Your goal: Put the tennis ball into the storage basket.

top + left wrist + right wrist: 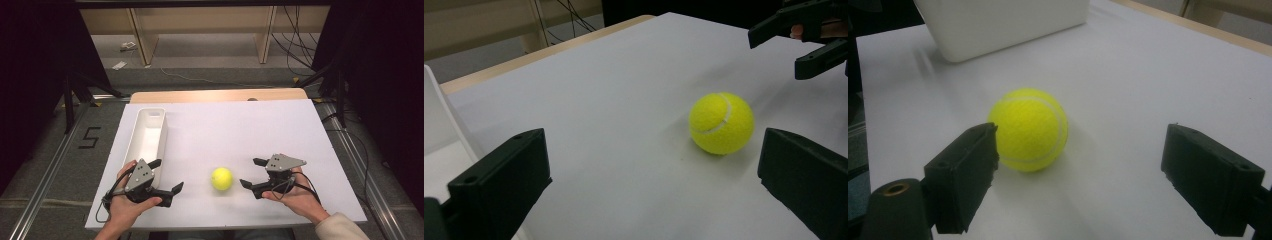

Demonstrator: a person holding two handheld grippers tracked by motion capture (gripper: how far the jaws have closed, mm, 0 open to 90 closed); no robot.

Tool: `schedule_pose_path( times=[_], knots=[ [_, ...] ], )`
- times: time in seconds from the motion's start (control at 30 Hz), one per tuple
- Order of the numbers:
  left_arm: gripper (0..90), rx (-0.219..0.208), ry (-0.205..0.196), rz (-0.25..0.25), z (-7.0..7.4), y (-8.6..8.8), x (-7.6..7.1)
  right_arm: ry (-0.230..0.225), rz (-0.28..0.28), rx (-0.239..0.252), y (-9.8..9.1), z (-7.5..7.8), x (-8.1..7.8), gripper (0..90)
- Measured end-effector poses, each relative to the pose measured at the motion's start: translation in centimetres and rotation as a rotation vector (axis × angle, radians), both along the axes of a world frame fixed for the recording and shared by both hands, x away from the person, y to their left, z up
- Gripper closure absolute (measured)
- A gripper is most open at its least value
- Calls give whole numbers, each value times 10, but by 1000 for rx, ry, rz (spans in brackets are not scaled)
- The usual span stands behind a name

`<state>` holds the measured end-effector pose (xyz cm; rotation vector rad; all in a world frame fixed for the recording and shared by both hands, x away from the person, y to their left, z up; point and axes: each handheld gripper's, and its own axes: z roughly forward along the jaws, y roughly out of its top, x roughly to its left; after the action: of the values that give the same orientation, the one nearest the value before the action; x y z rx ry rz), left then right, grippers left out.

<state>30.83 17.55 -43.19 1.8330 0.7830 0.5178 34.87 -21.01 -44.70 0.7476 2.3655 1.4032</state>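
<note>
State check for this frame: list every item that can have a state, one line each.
tennis ball: resting on the white table top, between the two grippers, not gripped.
white bin: upright, open on top, nothing visible inside.
left gripper: jaws open, empty, beside the bin's near end.
right gripper: jaws open, pointed at the ball, not closed on it.

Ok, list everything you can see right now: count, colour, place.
ball: one, yellow-green, on the board near its front edge, between the two grippers, touching neither
bin: one, white, long, on the board's left side, looks empty
board: one, white, covering the table
table: one, light wood, edge showing beyond the board
left gripper: one, black with grey plate, jaws open, beside the bin's near end
right gripper: one, black with grey plate, jaws open, just right of the ball
hands: two, each holding a gripper
</note>
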Motion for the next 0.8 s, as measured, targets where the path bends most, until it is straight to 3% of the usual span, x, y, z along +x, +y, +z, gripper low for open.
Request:
schedule_pose_path(
  times=[0.23, 0.8],
  knots=[
    [0, 3, -6, -1, 0, -1, 0, 12, -4, -2, 5, -3, 3, 154],
    [0, -2, -23, -3, 0, -1, 3, 42, 50, -22, 36, -12, 11, 153]
  ],
)
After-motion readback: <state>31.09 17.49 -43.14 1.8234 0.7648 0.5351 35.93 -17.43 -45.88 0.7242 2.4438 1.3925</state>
